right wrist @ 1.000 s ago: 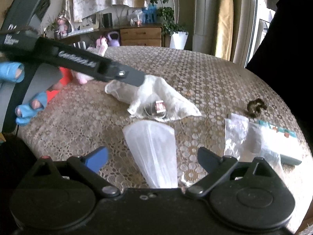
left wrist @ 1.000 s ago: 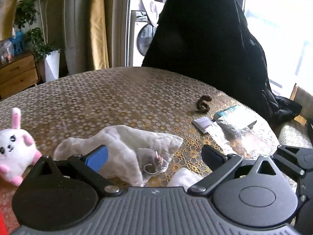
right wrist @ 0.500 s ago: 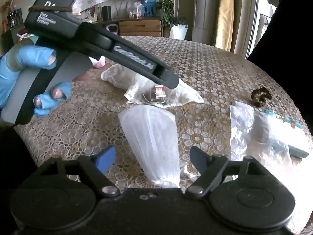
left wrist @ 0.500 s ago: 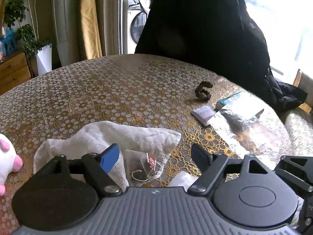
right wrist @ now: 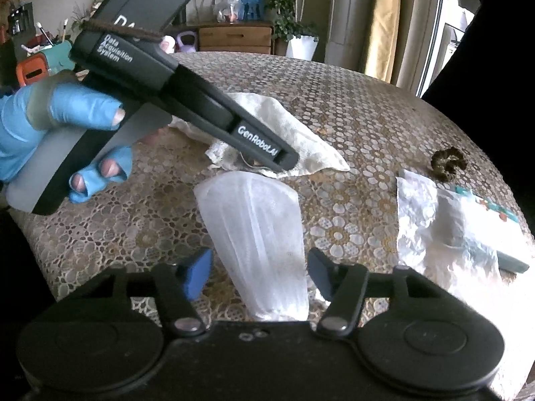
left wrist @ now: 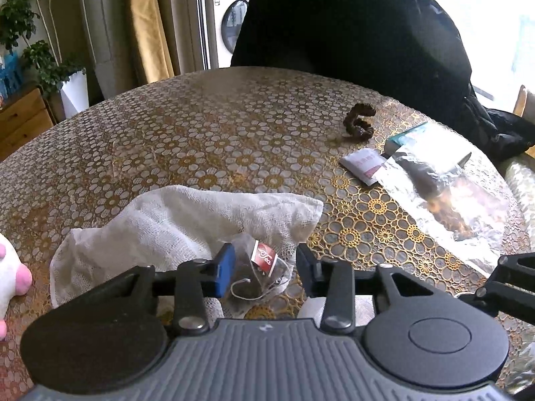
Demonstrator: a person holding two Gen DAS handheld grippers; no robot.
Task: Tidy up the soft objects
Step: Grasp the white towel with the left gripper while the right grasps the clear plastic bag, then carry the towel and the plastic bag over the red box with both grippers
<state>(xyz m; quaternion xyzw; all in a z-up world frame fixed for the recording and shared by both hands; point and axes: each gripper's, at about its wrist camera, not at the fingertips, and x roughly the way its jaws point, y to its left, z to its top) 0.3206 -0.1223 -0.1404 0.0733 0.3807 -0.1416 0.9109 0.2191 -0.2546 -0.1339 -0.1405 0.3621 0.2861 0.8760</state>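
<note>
- Left gripper (left wrist: 262,265): jaws have just been closing, now narrow around the tea bag (left wrist: 257,274) on the white cloth (left wrist: 187,220) mid-surface; pinch the bag alone, not the cloth.
- Right gripper (right wrist: 259,272): also closing, half-wide astride the mesh pouch (right wrist: 254,234) near the front edge, not yet pinching.

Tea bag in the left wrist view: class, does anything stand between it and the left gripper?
Nothing visible does. The tea bag lies on the white cloth, already between the closing fingers of the left gripper.
</note>
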